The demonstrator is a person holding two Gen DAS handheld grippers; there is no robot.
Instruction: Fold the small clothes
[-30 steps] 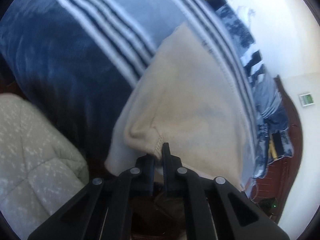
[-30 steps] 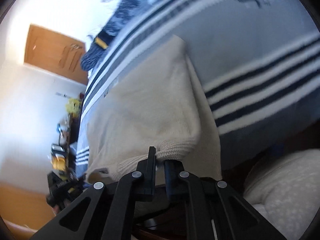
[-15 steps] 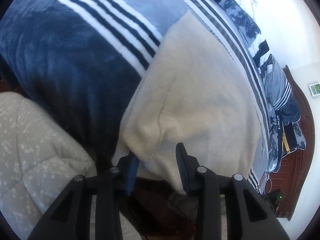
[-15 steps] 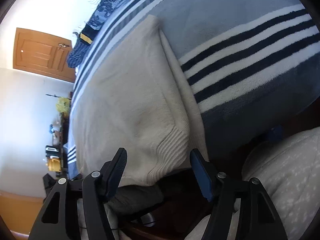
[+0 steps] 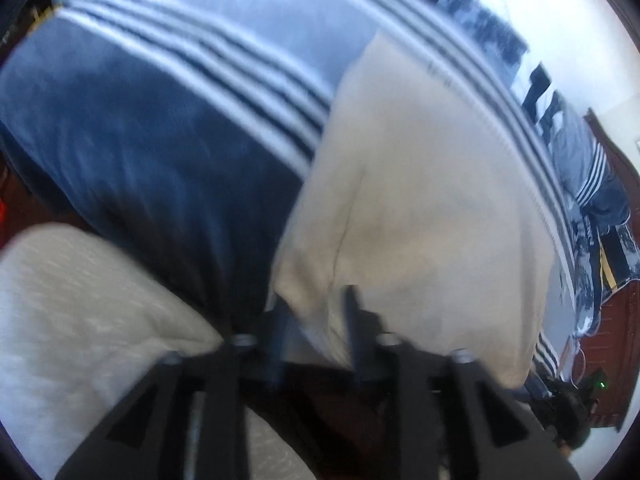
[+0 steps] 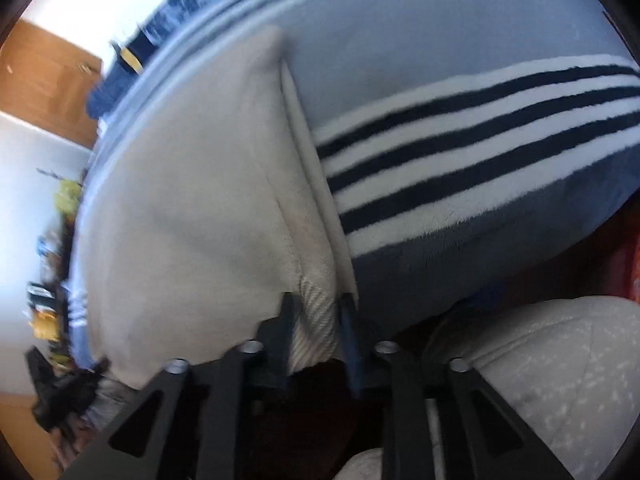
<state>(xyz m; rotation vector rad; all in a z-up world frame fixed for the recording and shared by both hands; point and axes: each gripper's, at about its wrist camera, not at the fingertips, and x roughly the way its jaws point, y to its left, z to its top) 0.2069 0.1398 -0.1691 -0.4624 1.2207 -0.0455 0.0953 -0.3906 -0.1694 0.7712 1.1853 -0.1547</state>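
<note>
Left gripper (image 5: 316, 312): jaws partly apart, straddling the near left corner of the cream garment (image 5: 420, 200). Cloth sits between the fingers (image 5: 352, 320); motion blur prevents confirming whether either one presses on it.
Right gripper (image 6: 316, 316): jaws partly apart, with the ribbed hem (image 6: 316, 320) of the garment's near right corner lying in the gap (contact with the fingers (image 6: 347, 320) cannot be confirmed).
Hidden or cut off: the garment's near edge drops behind both gripper bodies and is lost in the dark area below. Its far corners are distorted by the fisheye. The whole left wrist view is smeared by motion.
Hard to make out: small objects at the left edge of the right wrist view, including something yellow (image 6: 44, 320), are too blurred to name. Dark patterned cloth (image 5: 480, 20) at the far end of the bed is likewise unclear.
Garment location: lying spread on the striped blanket (image 6: 480, 140) that covers the bed, near corners hanging at the bed's front edge.
Garment appearance: cream knit, mostly flat, with a second layer showing as a narrow strip (image 6: 320, 184) along its right side and a soft crease near the left corner.
Surroundings: a speckled pale quilted cushion (image 5: 80, 300) sits below the bed edge; a wooden door (image 6: 44, 88) stands beyond.
</note>
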